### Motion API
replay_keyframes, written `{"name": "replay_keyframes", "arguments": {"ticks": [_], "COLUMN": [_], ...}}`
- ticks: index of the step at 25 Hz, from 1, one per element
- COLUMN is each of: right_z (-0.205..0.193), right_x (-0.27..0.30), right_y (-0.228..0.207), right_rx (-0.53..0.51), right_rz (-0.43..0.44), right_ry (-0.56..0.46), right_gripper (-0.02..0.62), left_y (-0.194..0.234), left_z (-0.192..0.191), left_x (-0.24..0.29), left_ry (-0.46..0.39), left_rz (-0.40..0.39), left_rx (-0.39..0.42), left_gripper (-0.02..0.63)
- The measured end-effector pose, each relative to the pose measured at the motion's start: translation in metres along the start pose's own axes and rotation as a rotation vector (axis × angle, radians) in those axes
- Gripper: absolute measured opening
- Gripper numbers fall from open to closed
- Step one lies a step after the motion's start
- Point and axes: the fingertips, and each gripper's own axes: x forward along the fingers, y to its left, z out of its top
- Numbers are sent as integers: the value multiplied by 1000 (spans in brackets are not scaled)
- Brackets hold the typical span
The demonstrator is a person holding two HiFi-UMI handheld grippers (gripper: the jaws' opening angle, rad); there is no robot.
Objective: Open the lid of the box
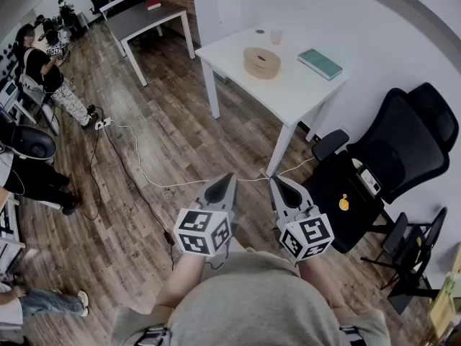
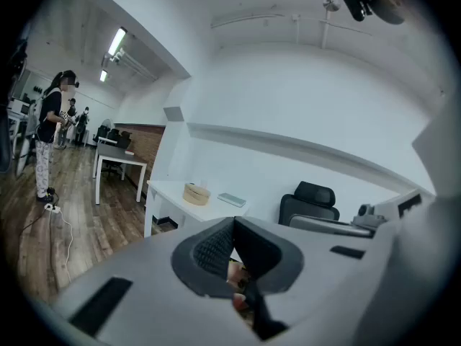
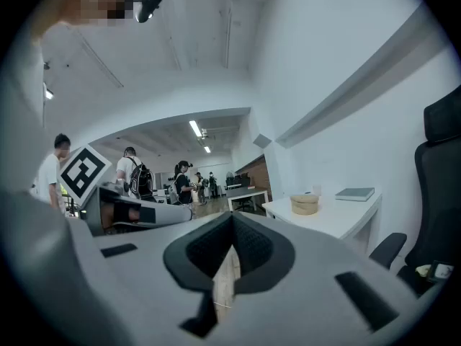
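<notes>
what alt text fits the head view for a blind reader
A person holds the left gripper and right gripper, both shut and empty, above a wood floor, well short of a white table. On it sit a round wooden box, lid on, and a teal book; a black office chair stands nearby.

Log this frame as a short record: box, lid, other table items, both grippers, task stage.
box: round wooden box on the white table
lid: seems in place, box closed
also on table: teal book, small cup
left gripper: shut, empty, over the floor, well short of the table
right gripper: shut, empty, beside the left one
nearby: black office chair, right of the table
stage: box not yet reached
</notes>
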Motion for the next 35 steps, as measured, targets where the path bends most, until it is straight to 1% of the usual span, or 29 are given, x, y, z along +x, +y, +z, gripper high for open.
{"name": "replay_keyframes", "arguments": {"ticks": [8, 13, 18, 26, 35], "right_z": [-1, -9, -14, -21, -21], "right_x": [-8, -10, -7, 5, 37], "right_y": [-3, -5, -6, -5, -24], "right_rx": [4, 20, 49, 47, 62], "right_rz": [2, 10, 5, 7, -7], "right_ry": [6, 19, 29, 58, 70], "right_gripper": [-5, -3, -2, -2, 0], "left_y": [-11, -10, -3, 13, 35], "left_z": [-1, -3, -6, -8, -3], "left_x": [1, 0, -3, -3, 28], "left_ry": [-1, -20, -31, -25, -2], "left_rz": [-13, 8, 37, 65, 33], "left_rx": [3, 13, 28, -8, -18], "left_gripper": [6, 8, 8, 8, 9]}}
